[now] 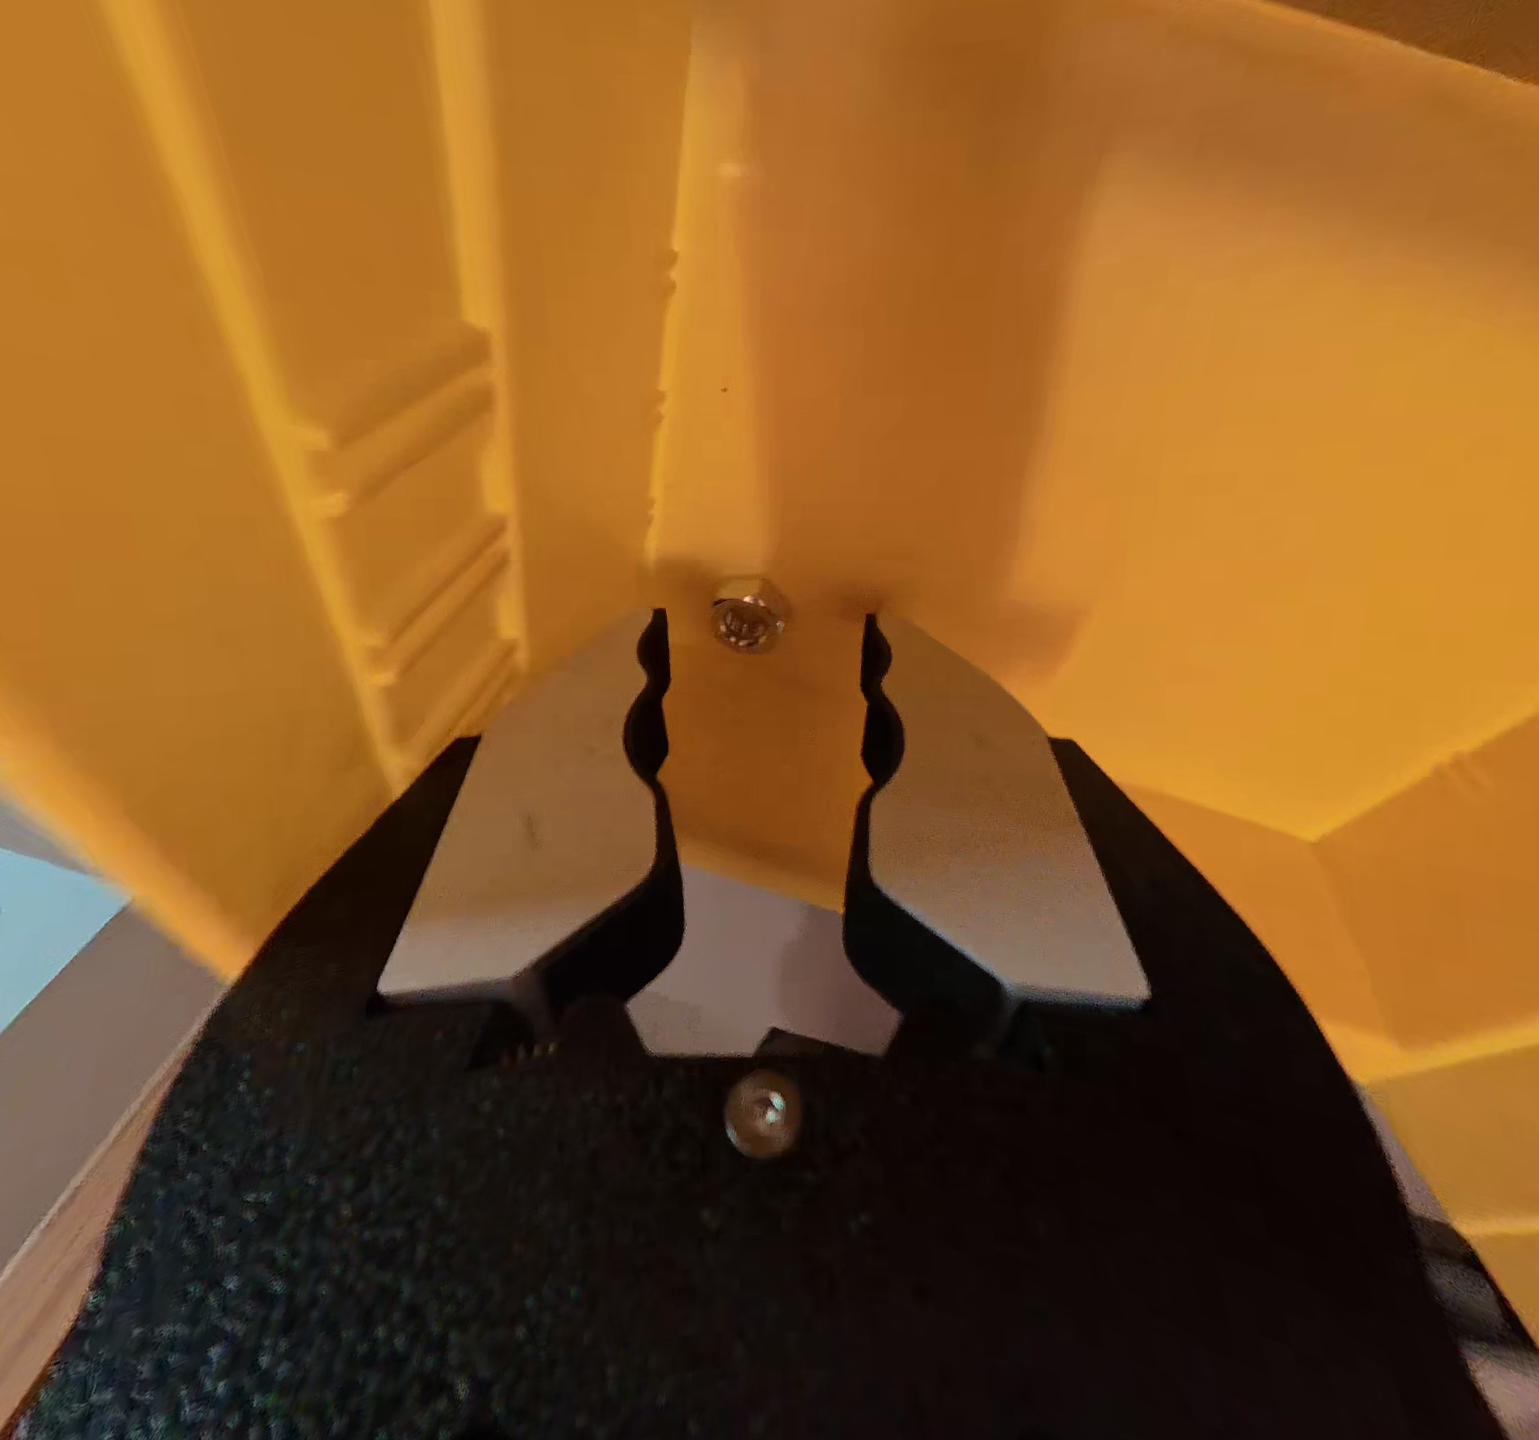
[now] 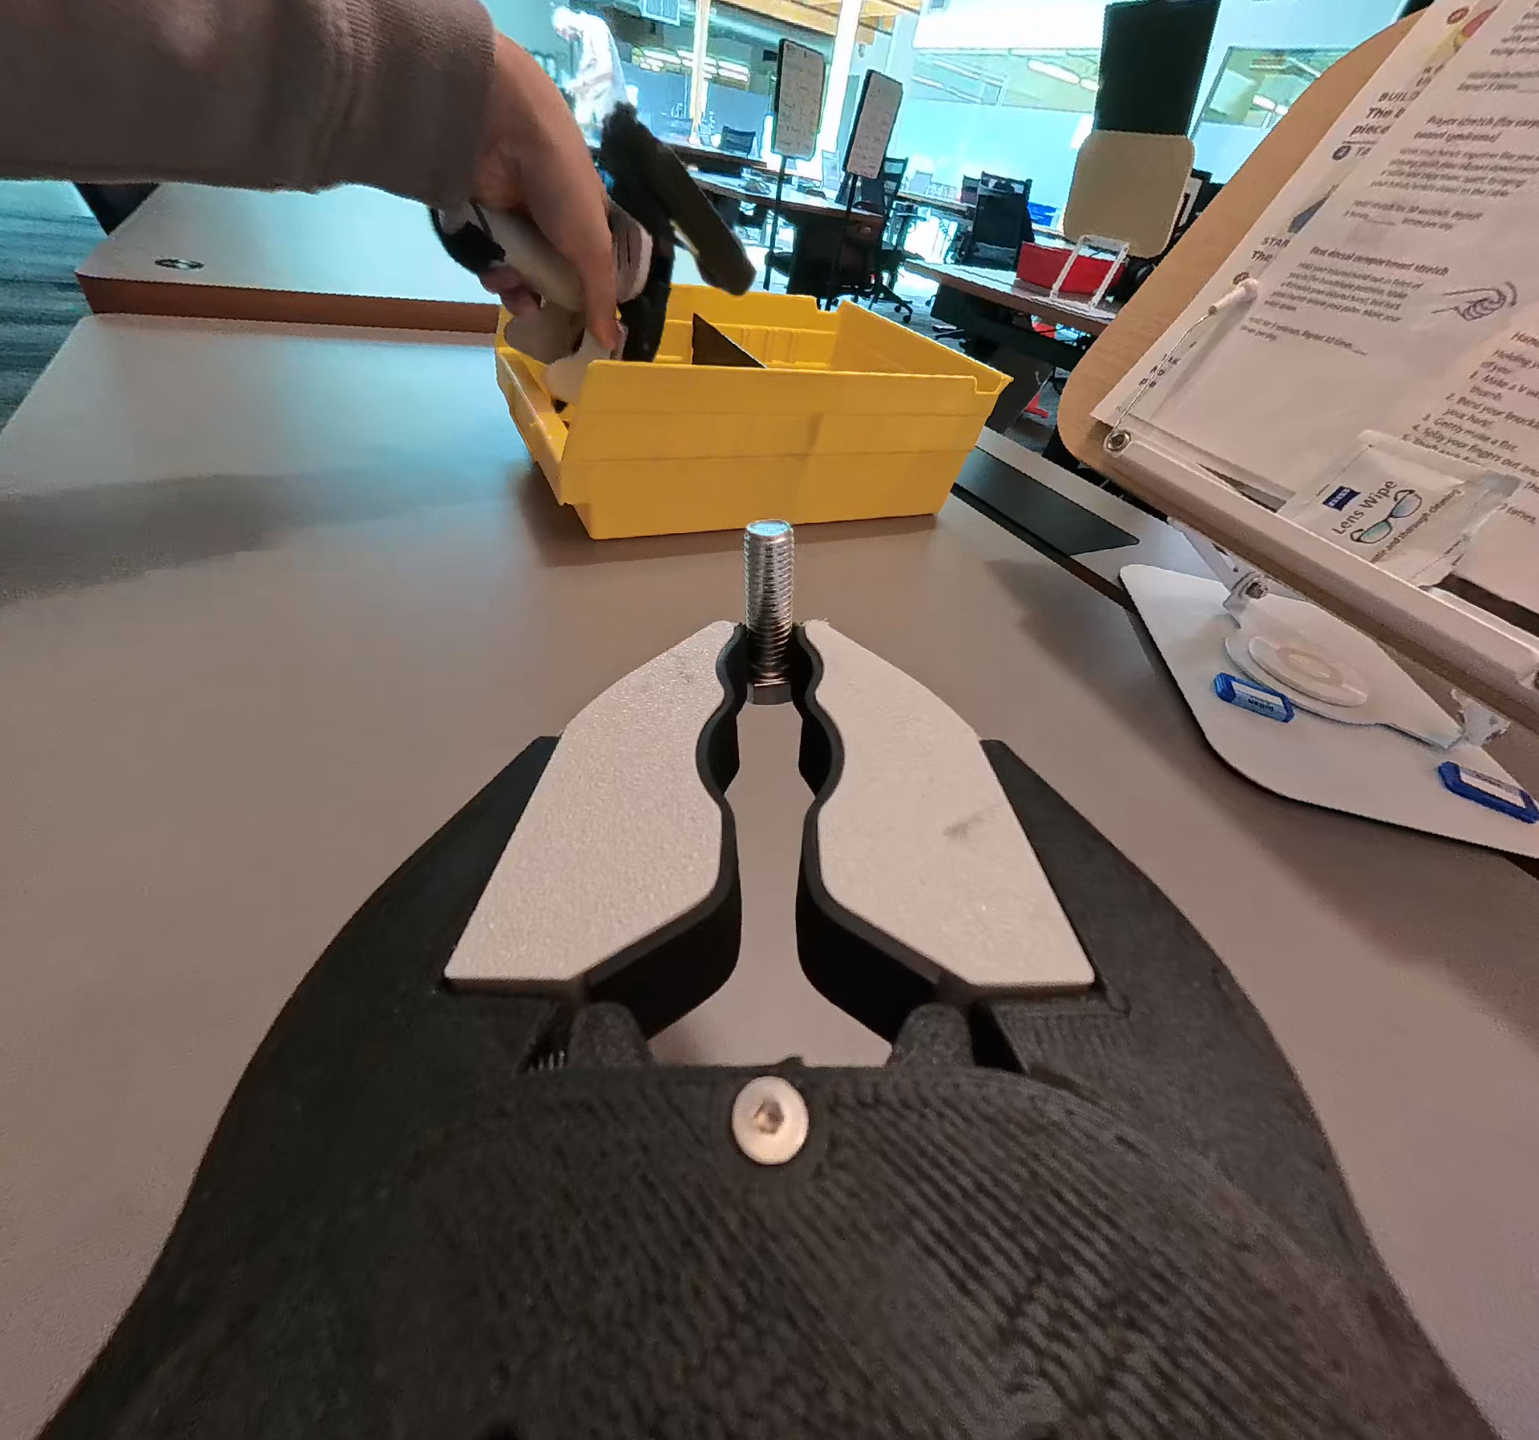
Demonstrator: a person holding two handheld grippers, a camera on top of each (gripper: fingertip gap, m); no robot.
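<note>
The right gripper [image 2: 768,650] is clamping a silver bolt [image 2: 768,567] while the left gripper [image 1: 762,625], jaws apart inside the yellow bin [image 2: 749,434], is straddling a small nut [image 1: 747,619], best centred before squeezing.

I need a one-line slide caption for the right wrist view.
Right gripper holds a silver bolt by its fingers, yellow bin behind.

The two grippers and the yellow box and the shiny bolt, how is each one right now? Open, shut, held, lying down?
Left gripper: open, down inside the yellow bin, holding nothing.
Nut: silver, lying loose on the bin floor, between the left gripper's fingertips, untouched.
Right gripper: shut on the bolt.
Bolt: silver, gripped near its head, threaded end pointing away from the gripper.
Yellow bin: standing upright on the grey table, open on top.
</note>
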